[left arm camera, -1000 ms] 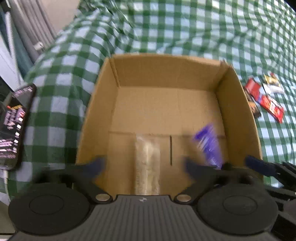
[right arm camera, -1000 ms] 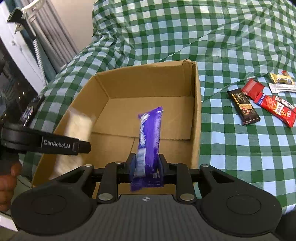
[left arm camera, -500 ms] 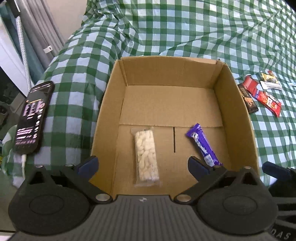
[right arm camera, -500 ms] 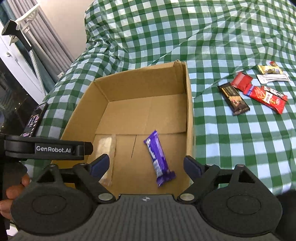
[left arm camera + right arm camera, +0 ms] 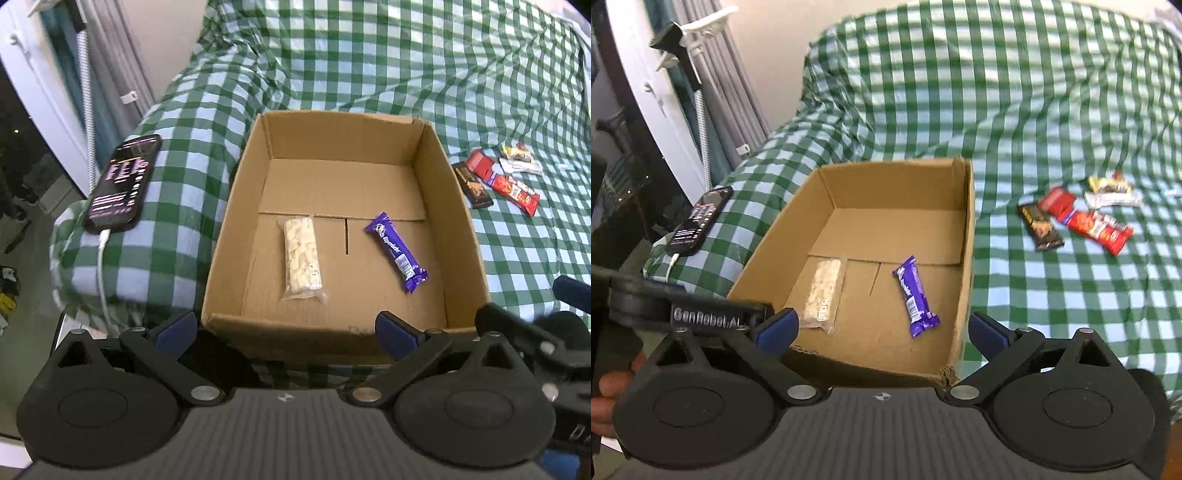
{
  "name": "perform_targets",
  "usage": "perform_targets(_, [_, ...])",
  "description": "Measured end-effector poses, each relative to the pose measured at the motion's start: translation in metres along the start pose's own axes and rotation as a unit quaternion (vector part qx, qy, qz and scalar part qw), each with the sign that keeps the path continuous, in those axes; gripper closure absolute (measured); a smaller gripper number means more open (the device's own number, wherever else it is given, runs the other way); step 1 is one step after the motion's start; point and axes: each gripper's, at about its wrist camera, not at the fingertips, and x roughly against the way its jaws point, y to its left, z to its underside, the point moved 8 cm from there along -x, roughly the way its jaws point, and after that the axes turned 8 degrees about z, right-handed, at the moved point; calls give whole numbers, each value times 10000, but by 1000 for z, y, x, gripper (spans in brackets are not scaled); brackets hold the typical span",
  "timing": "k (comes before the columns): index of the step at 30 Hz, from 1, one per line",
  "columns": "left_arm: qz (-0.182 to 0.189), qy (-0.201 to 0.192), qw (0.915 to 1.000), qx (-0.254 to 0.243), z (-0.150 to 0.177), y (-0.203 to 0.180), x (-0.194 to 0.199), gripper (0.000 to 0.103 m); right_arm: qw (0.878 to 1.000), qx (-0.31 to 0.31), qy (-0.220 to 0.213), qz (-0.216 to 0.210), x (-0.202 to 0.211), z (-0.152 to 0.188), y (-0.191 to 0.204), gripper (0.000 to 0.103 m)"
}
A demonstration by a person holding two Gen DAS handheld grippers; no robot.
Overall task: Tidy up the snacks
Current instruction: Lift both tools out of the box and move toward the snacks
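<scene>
An open cardboard box [image 5: 236, 206] [image 5: 967, 236] sits on the green checked cloth. Inside lie a clear-wrapped pale bar [image 5: 302, 258] [image 5: 824, 291] and a purple bar [image 5: 397, 252] [image 5: 915, 296]. My left gripper [image 5: 284, 330] is open and empty, just before the box's near wall. My right gripper [image 5: 881, 326] is open and empty, above the box's near right corner. More snacks lie right of the box: a dark brown bar [image 5: 472, 184] [image 5: 1039, 226], a red bar [image 5: 515, 189] [image 5: 1099, 227], a small red pack [image 5: 1057, 199], a white bar [image 5: 1113, 200] and a yellow one [image 5: 1106, 183].
A black phone [image 5: 123, 182] [image 5: 700, 219] on a white cable lies on the cloth left of the box. Curtains and a white frame [image 5: 639, 92] stand at the far left. The cloth is wrinkled behind the box.
My right gripper opened and dropped the purple bar into the box. Both grippers have pulled back and up from the box.
</scene>
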Motion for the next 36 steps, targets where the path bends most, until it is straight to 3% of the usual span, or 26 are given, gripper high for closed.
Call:
perform_targets(13, [-2, -492, 9988, -62, 15, -10, 48, 0, 9981, 300, -530, -7, 53, 6, 4, 3])
perform_targets(36, [-51, -551, 9983, -173, 18, -8, 60, 0, 9971, 266, -703, -80, 72, 8, 2, 3])
